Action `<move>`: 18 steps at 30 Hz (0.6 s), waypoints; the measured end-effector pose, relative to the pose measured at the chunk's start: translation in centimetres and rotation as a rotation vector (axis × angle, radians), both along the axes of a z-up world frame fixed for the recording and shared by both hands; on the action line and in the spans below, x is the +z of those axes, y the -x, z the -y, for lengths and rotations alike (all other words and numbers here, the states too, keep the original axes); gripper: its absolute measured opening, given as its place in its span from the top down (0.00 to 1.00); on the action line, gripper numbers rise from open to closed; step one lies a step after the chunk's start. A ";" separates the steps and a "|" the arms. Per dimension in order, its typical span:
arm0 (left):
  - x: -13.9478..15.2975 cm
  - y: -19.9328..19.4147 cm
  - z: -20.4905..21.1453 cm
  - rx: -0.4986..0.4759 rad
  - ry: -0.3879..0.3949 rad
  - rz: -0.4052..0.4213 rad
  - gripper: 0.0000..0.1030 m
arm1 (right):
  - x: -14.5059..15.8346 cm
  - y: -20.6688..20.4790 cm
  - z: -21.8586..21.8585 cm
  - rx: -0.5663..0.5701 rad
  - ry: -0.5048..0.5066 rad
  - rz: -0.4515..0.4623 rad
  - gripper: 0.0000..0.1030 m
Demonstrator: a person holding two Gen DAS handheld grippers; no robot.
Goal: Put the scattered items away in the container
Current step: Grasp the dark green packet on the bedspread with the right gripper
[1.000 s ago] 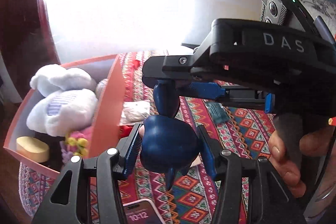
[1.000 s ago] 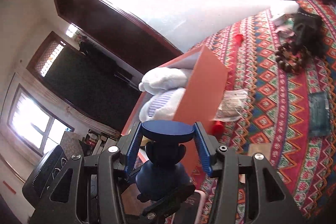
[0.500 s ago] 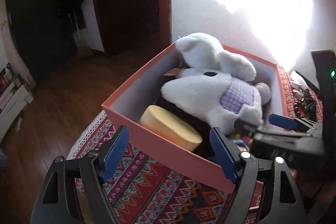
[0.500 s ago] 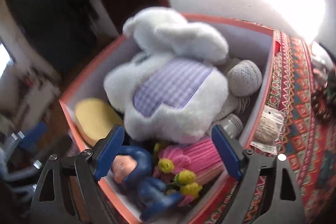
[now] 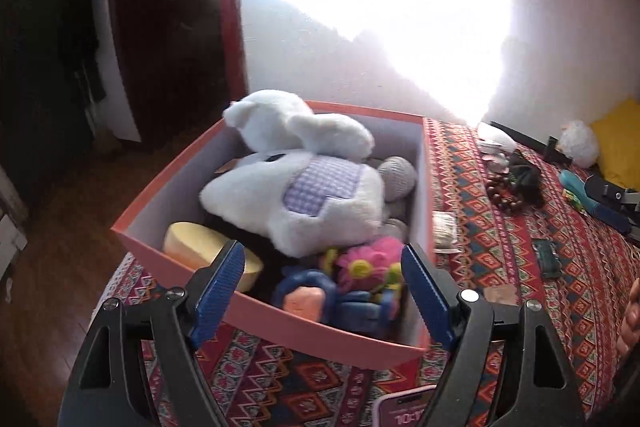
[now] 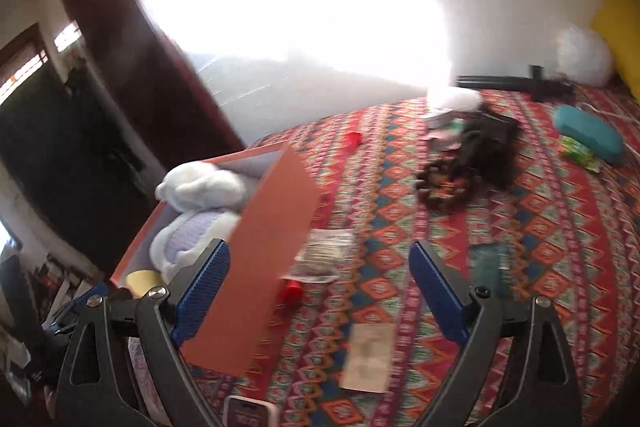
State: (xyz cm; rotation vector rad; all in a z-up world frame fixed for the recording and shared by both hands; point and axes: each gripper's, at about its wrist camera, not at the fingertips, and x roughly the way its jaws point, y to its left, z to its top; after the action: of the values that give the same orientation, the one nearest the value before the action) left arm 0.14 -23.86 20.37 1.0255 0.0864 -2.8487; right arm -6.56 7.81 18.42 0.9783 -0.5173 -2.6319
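An orange box (image 5: 280, 323) sits at the near left corner of a bed covered in a red patterned cloth (image 6: 520, 227). The box already holds a white plush toy (image 5: 304, 195), a yellow sponge-like block (image 5: 192, 247), a pink flower toy (image 5: 368, 263) and a blue figure (image 5: 316, 299). The left gripper (image 5: 322, 295) hovers over the box's near edge, its blue pads spread wide with nothing between them. The right gripper (image 6: 320, 295) faces out over the cloth, also spread wide and empty. Scattered items remain outside the box: a clear packet (image 6: 324, 259) and a small red piece (image 6: 291, 294) lie just beside the box's right wall, a tan card (image 6: 368, 355) lies nearer, slightly right of centre, and a dark green strip (image 6: 488, 267) lies just beyond the right pad. The right gripper is the nearer one to all of these. The card's long axis appears to run near to far, roughly in line with the gripper's reach, though motion blur makes this uncertain. Dark beads (image 6: 444, 187) lie farther off.
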 end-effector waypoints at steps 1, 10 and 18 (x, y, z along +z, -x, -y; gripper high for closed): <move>-0.3 0.1 -1.6 -0.038 -0.020 0.008 0.22 | -0.9 -0.2 -2.7 -0.051 0.012 0.026 0.11; -10.1 3.9 -17.8 -0.303 0.008 0.311 0.22 | -8.9 1.8 -8.7 -0.079 -0.057 0.172 0.11; -10.3 7.2 -17.8 -0.174 0.060 0.304 0.22 | -13.1 6.4 -3.4 0.041 -0.366 0.229 0.11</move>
State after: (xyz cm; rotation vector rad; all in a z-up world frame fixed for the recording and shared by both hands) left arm -7.04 -6.05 10.03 1.5052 -0.1197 -2.7815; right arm -12.93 11.21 5.28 1.3931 -0.0561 -2.6450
